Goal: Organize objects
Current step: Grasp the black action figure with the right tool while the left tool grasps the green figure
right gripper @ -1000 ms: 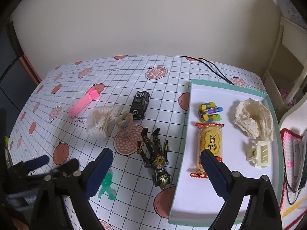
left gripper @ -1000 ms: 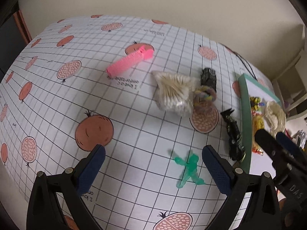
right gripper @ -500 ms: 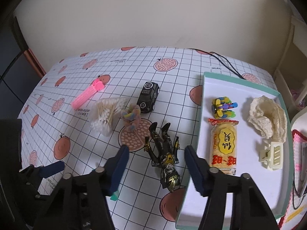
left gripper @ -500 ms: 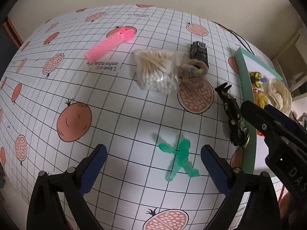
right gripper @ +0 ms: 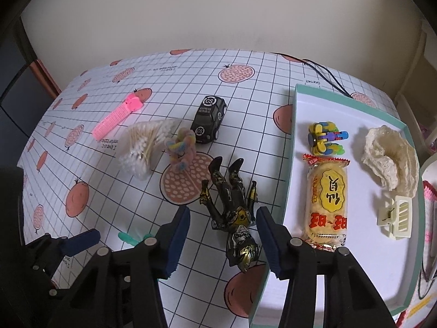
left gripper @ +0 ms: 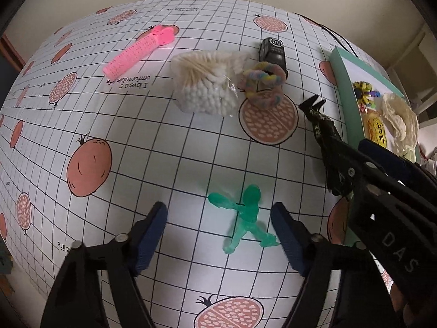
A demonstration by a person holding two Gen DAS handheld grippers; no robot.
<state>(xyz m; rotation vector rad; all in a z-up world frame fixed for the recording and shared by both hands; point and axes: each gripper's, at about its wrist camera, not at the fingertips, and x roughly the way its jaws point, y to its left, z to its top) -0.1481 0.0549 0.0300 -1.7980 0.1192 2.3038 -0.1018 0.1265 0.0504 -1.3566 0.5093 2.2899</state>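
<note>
A: Where do we stand? Our left gripper (left gripper: 218,229) hangs low over the tablecloth (left gripper: 136,142) with its jaws spread wide, and the green figure (left gripper: 244,218) lies flat between them, nearer the right-hand pad.

B: And our right gripper (right gripper: 222,229) is also spread, straddling the chest of the black and gold figure (right gripper: 232,210), which lies on its back just beside the rim of the tray (right gripper: 289,169). Neither claw holds anything yet.

A: So we judge this as two pickups about to happen. For the green one, we should centre the jaws first, since closing now would push it sideways before pinching it.

B: Agreed. It is thin and looks rubbery, so we should take it across the torso, not a limb, and get the pads right down to the cloth.

A: For the dark figure, the torso is the thickest part. The arms stick out, so we should close on the body between them, or it may twist.

B: Then lift straight up before crossing the tray's rim. The snack packet (right gripper: 327,199), the colourful toy (right gripper: 326,138), the cream sponge (right gripper: 387,158) and the hair clip (right gripper: 396,216) fill the far half already, so the bare near end is our spot.

A: The toy car (right gripper: 209,123), cotton swabs (right gripper: 144,145), pastel scrunchie (right gripper: 181,147) and pink comb (right gripper: 117,116) wait further back. Our grippers are close together, so we should move one at a time.
</note>
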